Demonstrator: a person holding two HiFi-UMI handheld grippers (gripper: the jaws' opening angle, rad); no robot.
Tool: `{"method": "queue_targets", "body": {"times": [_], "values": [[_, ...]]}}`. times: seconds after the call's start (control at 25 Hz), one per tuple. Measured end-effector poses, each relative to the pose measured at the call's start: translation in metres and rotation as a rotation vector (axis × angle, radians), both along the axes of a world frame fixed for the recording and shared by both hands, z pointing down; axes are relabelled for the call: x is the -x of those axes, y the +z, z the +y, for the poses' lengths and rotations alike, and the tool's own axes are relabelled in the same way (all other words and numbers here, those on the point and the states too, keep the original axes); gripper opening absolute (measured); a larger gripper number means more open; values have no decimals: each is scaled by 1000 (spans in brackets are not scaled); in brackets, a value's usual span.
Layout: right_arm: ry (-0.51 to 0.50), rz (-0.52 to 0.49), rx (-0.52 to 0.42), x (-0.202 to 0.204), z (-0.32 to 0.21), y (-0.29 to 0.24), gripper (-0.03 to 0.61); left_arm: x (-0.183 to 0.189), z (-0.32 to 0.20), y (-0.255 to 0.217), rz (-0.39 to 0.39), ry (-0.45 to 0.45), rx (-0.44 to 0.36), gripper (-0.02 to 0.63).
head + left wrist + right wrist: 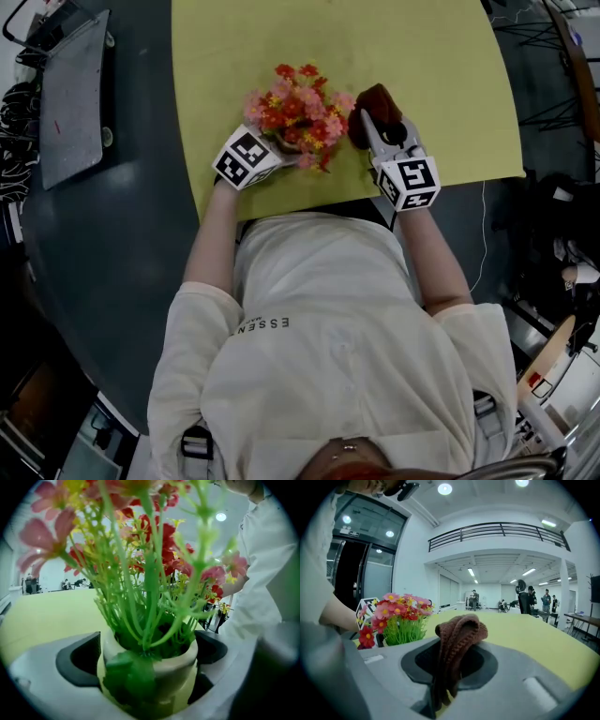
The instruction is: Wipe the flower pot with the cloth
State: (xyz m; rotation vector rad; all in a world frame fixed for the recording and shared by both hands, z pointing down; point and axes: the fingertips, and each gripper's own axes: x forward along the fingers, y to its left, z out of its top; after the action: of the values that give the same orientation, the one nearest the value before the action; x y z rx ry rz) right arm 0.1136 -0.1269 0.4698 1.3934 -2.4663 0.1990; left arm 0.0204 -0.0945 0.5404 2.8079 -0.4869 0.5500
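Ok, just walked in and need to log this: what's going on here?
A person at a yellow table holds two grippers. The left gripper has its jaws either side of a flower pot; whether they press it is unclear. The right gripper pinches a brown cloth beside the flowers.

A yellow-green table (450, 84) lies against a dark grey surface (122, 244). A flat grey panel (75, 94) rests well off to the table's left, and a thin white cable (483, 234) trails down just past its right corner. Beyond the table is a white hall with a railed balcony (497, 529) overhead, round ceiling lights (444, 488) and tall glass doors (370, 573) at the left, and several people (546, 601) stand far back.
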Motion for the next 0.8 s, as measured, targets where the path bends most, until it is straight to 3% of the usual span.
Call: {"method": "queue_targets", "body": {"times": [0.32,0.44,0.56,0.6,0.72,0.8], "values": [[31,-19,46,4,26,-10,61,34,19,-33,67,-163,1,627],[35,-20,82,9,44,-16,61,57,25,-61,123,-274,-14,613],[50,-29,104,13,63,-22,61,82,27,-94,139,-402,-94,372],[53,-30,106,14,68,-23,61,89,27,-102,128,-432,-141,318],[55,-12,105,27,83,-18,61,106,31,-122,99,-479,-258,286],[71,8,106,31,94,-14,61,113,39,-133,107,-498,-297,213]]}}
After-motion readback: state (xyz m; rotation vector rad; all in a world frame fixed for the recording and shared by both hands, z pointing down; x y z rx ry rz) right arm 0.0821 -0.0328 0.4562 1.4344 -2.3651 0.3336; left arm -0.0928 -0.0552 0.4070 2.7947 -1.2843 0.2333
